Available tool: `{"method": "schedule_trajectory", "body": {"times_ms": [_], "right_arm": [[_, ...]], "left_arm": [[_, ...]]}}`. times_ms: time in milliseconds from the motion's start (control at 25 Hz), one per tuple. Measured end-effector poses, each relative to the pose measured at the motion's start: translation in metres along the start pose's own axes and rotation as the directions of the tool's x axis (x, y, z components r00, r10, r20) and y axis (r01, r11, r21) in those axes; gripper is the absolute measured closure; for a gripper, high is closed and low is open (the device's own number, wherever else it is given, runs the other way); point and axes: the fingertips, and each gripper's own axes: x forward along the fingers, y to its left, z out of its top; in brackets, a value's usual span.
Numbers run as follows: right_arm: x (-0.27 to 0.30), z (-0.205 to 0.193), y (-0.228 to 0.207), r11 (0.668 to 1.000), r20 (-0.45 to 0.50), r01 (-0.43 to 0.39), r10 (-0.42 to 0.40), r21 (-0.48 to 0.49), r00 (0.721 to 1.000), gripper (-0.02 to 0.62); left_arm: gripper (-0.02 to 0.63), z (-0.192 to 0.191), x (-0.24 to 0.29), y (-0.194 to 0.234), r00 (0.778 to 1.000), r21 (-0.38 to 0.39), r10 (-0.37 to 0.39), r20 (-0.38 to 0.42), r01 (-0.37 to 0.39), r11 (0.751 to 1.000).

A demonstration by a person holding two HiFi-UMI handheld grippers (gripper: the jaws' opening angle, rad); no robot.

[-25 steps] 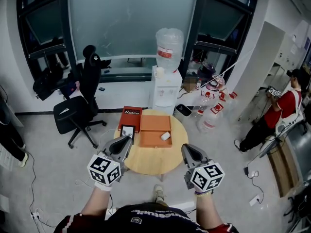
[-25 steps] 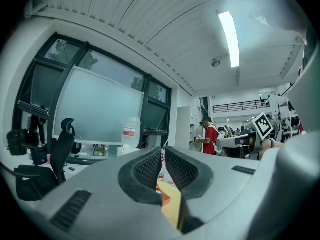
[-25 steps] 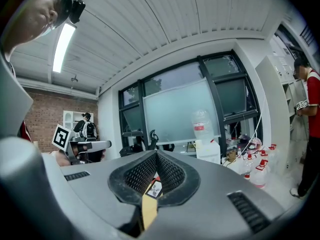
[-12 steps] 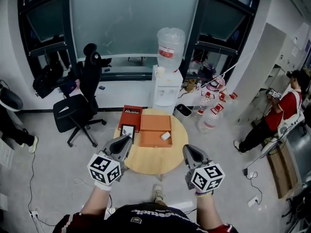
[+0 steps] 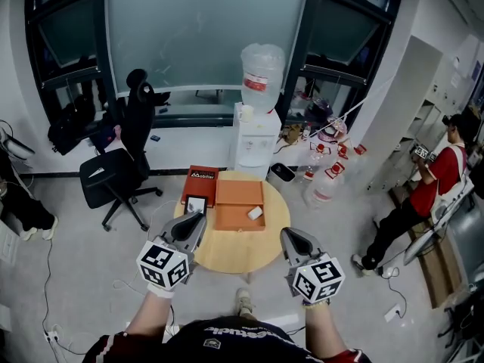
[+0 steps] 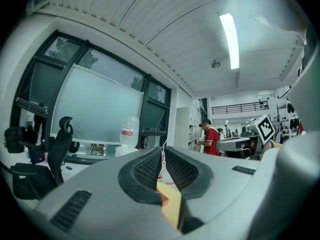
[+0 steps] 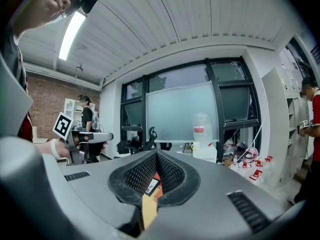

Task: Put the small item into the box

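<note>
Head view: both grippers are hovering clenched and empty at the table's near edge, with the small item lying in the box.

The person is holding the left gripper [image 5: 198,219] at 7 o'clock and the right gripper [image 5: 288,235] at 5 o'clock of the round table [image 5: 227,259]. Each has its jaws pressed together on nothing (only table and orange box are showing past the tips). The small white item [image 5: 255,213] is resting inside the open orange box [image 5: 227,219], toward its 3 o'clock side. The placing step is therefore looking finished, and the next move is probably closing the lid or backing away. Compared with a second ago, item and box are sitting unmoved, and the right gripper is sitting slightly further toward 9 o'clock.
</note>
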Motion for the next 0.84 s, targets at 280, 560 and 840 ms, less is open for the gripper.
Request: {"method": "schedule_trajectory", "body": {"times_ms": [280, 560, 840], "right_arm": [[-0.005, -0.001, -0.005, 1.000, 0.001, 0.003, -0.003, 0.026, 1.000, 0.569], [-0.008, 0.000, -0.011, 0.999, 0.009, 0.008, -0.009, 0.039, 1.000, 0.569], [-0.008, 0.001, -0.012, 0.999, 0.009, 0.011, -0.012, 0.044, 1.000, 0.569]], "left_arm": [[0.568, -0.003, 0.003, -0.005, 1.000, -0.012, -0.005, -0.002, 0.005, 1.000], [0.568, -0.004, 0.008, -0.008, 1.000, -0.018, -0.008, -0.003, 0.008, 1.000], [0.568, -0.003, 0.009, -0.007, 1.000, -0.017, -0.003, -0.006, 0.003, 1.000]]}}
